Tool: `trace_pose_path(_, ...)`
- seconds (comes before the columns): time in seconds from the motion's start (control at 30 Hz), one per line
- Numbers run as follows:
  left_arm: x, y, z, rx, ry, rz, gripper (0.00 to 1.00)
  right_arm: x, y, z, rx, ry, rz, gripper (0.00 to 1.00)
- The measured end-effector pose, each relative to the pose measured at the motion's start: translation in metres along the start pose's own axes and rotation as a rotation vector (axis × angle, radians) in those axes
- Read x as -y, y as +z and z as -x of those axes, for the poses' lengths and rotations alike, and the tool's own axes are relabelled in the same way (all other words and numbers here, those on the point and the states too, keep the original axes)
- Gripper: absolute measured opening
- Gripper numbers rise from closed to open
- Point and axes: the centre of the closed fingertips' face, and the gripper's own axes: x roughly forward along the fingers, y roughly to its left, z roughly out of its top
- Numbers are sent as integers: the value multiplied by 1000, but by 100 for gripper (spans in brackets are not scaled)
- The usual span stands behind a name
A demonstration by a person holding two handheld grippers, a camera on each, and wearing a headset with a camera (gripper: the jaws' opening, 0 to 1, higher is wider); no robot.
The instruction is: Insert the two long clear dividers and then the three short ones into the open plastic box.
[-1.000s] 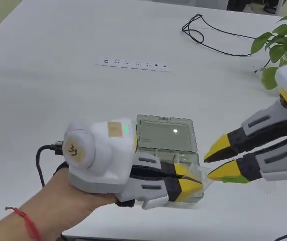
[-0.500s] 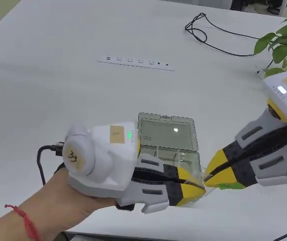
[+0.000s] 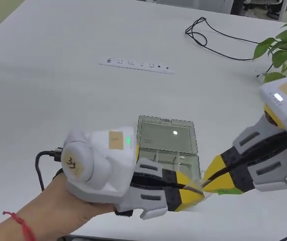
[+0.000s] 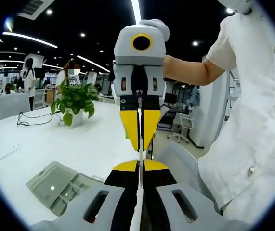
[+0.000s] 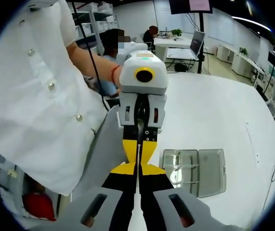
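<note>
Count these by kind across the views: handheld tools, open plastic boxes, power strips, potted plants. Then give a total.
tools: 2, the left tool and the right tool
open plastic box: 1
power strip: 1
potted plant: 1
Total: 5

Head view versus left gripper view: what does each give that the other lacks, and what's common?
Head view: the power strip, the black cable, and a red cord on the wrist behind the left gripper. Left gripper view: the person's white shirt, ceiling lights, people in the background. Shared: the open box, the plant, and the right gripper meeting the left tip to tip, both shut on a clear divider.
</note>
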Motion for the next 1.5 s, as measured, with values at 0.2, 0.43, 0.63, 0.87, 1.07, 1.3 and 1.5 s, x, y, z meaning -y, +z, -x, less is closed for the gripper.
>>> trace_pose_path(0.2,0,-3,1,-7,12,17,0,1,0,-1,-3,-2,4,2)
trace_pose_path(0.43,-4,-9,6,-16,41,29,4,6,1,5,9,-23,0,2)
trace_pose_path(0.63,-8,-16,14,-32,72,42,11,11,2,9,21,-45,-6,2)
trace_pose_path(0.87,-19,-26,26,-52,130,64,20,24,0,15,30,-84,-18,2)
trace_pose_path(1.07,-27,-36,36,-68,177,74,30,38,-4,16,24,-112,-29,2)
trace_pose_path(1.3,-42,-48,48,-66,244,85,51,63,-14,11,21,-134,-47,2)
trace_pose_path(1.5,-49,-63,58,-96,275,97,65,80,-19,-2,12,-139,-56,2)
